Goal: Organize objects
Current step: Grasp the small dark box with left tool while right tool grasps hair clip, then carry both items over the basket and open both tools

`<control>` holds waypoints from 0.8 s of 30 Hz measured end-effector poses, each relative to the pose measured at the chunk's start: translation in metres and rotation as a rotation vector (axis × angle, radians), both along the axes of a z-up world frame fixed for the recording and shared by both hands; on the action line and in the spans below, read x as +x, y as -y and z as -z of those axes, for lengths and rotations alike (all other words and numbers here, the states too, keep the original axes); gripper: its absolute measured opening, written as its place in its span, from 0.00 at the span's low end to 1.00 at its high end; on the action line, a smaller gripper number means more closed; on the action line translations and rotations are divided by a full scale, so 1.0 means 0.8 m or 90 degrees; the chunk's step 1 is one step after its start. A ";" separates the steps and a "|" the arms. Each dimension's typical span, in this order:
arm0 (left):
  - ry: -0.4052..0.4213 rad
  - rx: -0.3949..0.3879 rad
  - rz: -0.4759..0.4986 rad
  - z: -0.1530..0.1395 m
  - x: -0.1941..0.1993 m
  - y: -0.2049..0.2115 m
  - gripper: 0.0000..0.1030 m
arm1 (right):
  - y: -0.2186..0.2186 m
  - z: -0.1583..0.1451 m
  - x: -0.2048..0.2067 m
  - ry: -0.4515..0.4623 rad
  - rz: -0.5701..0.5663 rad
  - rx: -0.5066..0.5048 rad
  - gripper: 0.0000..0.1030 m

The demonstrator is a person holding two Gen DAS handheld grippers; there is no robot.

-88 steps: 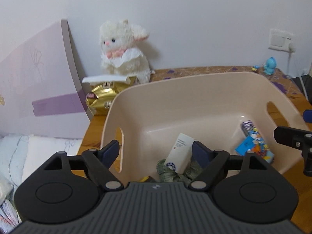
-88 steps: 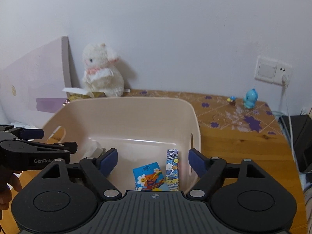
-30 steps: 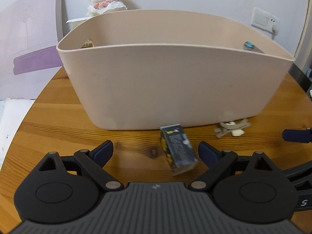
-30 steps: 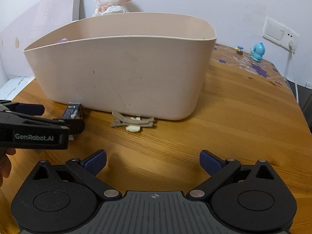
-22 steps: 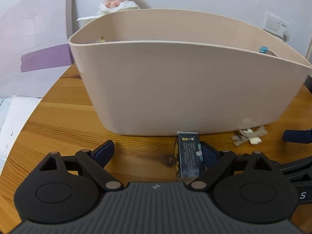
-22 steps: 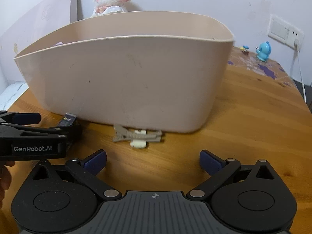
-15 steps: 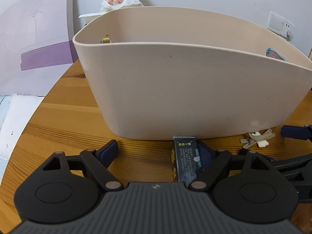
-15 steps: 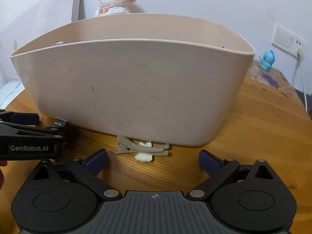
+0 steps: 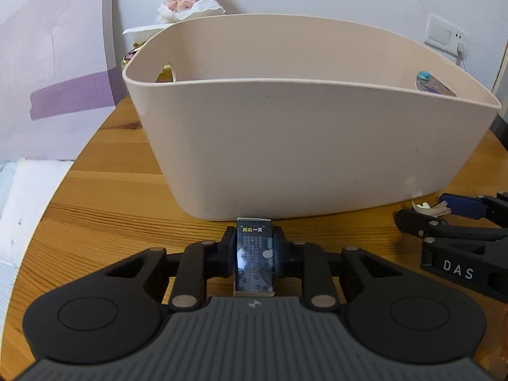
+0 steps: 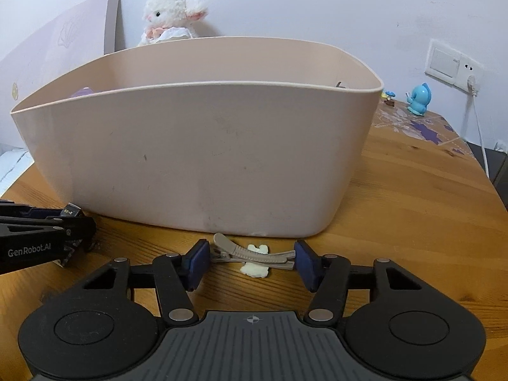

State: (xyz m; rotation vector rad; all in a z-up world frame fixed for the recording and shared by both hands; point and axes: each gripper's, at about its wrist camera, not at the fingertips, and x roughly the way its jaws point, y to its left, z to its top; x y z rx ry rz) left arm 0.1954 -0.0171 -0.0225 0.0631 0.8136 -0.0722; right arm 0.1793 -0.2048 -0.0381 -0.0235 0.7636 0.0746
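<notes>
A large beige plastic bin (image 9: 304,146) stands on the wooden table (image 9: 104,209); it also fills the right wrist view (image 10: 203,158). My left gripper (image 9: 254,255) is shut on a small dark box (image 9: 254,263) with yellow print, low over the table just before the bin's near wall. A grey hair clip with a cream charm (image 10: 254,255) lies on the table by the bin; my right gripper (image 10: 252,265) straddles it lengthwise, its blue pads near the clip's two ends, jaws still apart. The clip also shows in the left wrist view (image 9: 428,208).
A white plush lamb (image 10: 171,16) and a lilac board (image 9: 54,73) stand behind the bin. A blue figurine (image 10: 419,100), a wall socket (image 10: 454,66) and a cable are at the far right. White bedding (image 9: 22,203) lies off the table's left edge.
My left gripper has closed on the dark box, which lay loose between its open jaws before. My right gripper has moved in low to the hair clip and narrowed around it.
</notes>
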 end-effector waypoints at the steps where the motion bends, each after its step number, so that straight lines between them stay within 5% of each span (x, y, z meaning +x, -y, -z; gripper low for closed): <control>1: 0.002 0.003 0.001 0.000 -0.001 0.002 0.24 | 0.001 0.001 -0.003 0.002 0.000 0.000 0.53; 13: 0.007 -0.015 0.011 -0.009 -0.036 -0.006 0.24 | 0.017 -0.026 -0.056 0.025 -0.005 0.017 0.53; 24: 0.100 -0.013 0.008 -0.083 -0.074 -0.019 0.24 | 0.033 -0.117 -0.114 0.137 -0.034 0.047 0.53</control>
